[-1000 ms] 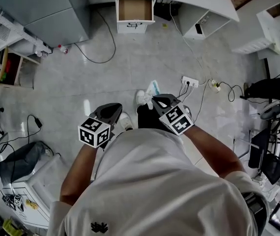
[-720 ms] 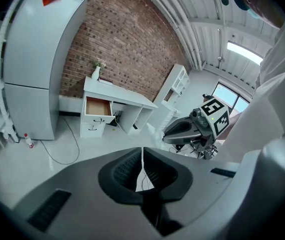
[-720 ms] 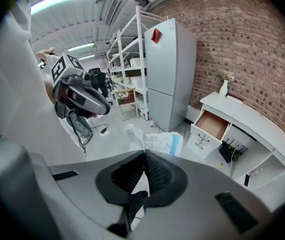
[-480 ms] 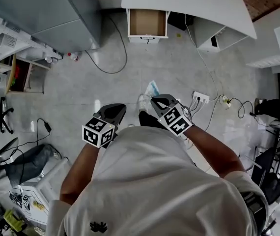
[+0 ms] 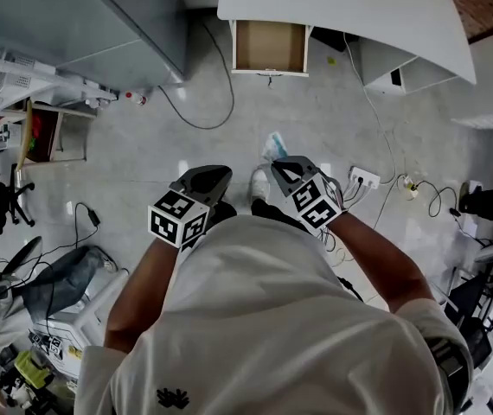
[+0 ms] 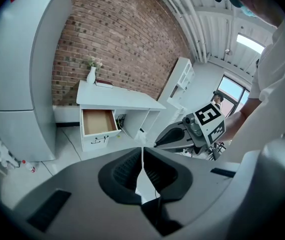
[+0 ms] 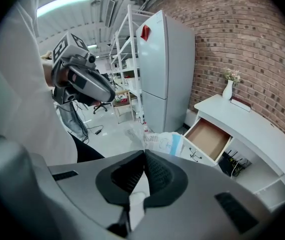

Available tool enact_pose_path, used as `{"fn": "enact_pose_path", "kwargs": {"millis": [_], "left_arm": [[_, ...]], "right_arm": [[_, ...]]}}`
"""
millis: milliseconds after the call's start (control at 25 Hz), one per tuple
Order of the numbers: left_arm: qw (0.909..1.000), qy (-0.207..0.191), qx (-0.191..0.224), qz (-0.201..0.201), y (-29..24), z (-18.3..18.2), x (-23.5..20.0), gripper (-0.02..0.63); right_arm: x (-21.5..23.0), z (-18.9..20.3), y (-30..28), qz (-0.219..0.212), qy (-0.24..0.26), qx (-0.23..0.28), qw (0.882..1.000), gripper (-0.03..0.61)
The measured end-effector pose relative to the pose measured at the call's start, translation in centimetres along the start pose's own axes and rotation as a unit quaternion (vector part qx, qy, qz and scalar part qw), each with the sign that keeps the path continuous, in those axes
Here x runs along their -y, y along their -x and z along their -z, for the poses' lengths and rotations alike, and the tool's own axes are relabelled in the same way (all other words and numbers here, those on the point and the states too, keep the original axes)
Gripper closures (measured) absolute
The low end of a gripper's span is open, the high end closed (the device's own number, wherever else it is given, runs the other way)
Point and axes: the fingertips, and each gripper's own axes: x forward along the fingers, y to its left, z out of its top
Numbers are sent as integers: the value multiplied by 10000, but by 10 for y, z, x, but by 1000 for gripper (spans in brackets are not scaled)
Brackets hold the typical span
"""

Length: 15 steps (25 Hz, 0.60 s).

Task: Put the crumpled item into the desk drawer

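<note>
The right gripper point(image 7: 143, 152) pinches a crumpled blue-and-white paper item point(image 7: 165, 143). The open white desk drawer point(image 7: 207, 138) sits well ahead of it. The left gripper point(image 6: 142, 151) is squeezed together on nothing.

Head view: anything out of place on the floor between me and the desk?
A black cable loops across the floor left of the open drawer, and a power strip with plugged leads lies at the right; both could snag a foot. The drawer hangs straight and the right gripper is shut on the crumpled packet.
</note>
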Motion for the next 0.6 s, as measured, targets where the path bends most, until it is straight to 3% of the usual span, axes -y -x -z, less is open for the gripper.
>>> {"fn": "enact_pose_path", "kwargs": {"millis": [360, 600], "left_arm": [[9998, -41, 23, 187, -13, -51, -76, 583], [9982, -255, -71, 537, 10, -87, -154, 583]], "right_arm": [[57, -45, -51, 239, 34, -131, 9996, 551], [88, -94, -105, 659, 20, -429, 9969, 551]]}}
